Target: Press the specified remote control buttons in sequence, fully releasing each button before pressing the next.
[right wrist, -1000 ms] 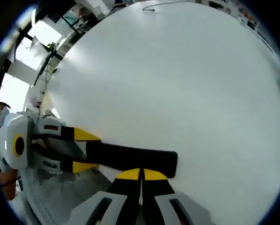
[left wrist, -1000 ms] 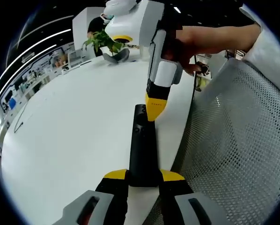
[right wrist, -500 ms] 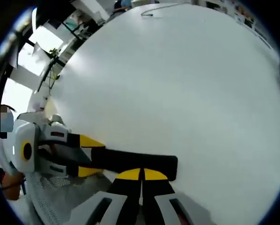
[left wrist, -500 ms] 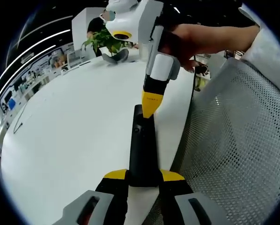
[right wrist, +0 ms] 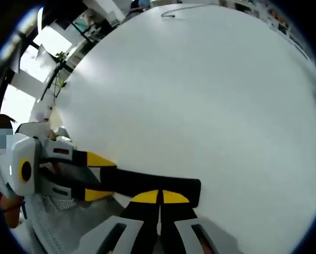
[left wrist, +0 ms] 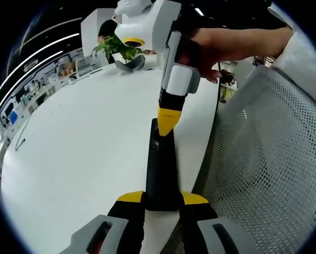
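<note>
Long black slab-shaped remote control (left wrist: 159, 169) on the round white table (left wrist: 79, 159), near its edge, long axis running straight away from the left gripper (left wrist: 162, 200), whose yellow-tipped jaws clamp its near end. Far end under the right gripper (left wrist: 167, 119), jaws pressed together into one yellow tip, touching the remote's top face. In the right gripper view, remote (right wrist: 152, 181) lying crosswise just ahead of the closed right gripper (right wrist: 159, 197). Grey mesh chair (left wrist: 263, 159) beside the table.
</note>
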`<control>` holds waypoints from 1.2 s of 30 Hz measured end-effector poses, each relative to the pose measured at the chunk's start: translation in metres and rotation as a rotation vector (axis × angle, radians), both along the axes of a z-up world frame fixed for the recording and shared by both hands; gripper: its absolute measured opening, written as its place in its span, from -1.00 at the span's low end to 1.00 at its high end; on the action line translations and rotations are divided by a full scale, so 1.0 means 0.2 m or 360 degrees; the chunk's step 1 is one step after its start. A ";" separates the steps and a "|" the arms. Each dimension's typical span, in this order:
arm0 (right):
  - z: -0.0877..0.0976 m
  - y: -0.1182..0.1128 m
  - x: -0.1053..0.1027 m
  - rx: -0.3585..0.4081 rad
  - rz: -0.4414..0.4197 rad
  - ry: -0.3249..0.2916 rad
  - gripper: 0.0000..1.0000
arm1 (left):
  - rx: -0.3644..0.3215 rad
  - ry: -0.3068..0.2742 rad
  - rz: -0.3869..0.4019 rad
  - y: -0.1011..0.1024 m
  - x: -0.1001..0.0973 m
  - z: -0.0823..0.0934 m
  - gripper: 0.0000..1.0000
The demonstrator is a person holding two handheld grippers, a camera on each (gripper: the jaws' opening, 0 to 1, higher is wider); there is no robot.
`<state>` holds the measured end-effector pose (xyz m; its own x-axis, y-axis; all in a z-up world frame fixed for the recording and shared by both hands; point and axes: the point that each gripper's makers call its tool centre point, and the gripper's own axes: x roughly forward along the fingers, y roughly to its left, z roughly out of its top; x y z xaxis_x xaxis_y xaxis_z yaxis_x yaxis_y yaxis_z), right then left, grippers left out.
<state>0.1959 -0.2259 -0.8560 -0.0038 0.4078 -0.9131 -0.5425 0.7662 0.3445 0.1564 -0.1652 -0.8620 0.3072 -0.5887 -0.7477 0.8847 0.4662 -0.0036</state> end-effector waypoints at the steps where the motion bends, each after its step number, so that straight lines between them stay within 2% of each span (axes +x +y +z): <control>1: 0.00 0.00 0.00 -0.0005 0.0001 -0.0001 -1.00 | 0.0000 0.0000 -0.0001 0.00 0.00 0.00 -0.51; 11: -0.01 0.00 0.00 -0.0078 0.0015 0.0027 -1.00 | -0.0002 0.0000 0.0000 0.00 0.00 0.00 -0.51; 18: -0.01 0.00 0.00 -0.0041 -0.0008 0.0029 -1.00 | -0.0001 0.0001 0.0005 0.00 0.00 0.00 -0.51; 24: 0.00 0.00 0.00 -0.0058 0.0004 0.0033 -1.00 | 0.0001 -0.0001 0.0000 0.00 0.00 0.00 -0.51; 29: 0.00 0.01 0.00 -0.0114 0.0038 0.0072 -1.00 | -0.0003 -0.0003 -0.0002 0.00 0.00 0.00 -0.52; 33: 0.04 0.06 0.01 -0.0049 0.0039 0.0086 -1.00 | -0.0007 -0.0006 -0.0013 -0.01 0.00 0.00 -0.53; 36: 0.04 0.08 0.02 -0.0046 0.0047 0.0101 -1.00 | -0.0007 -0.0005 -0.0018 -0.01 0.00 0.00 -0.53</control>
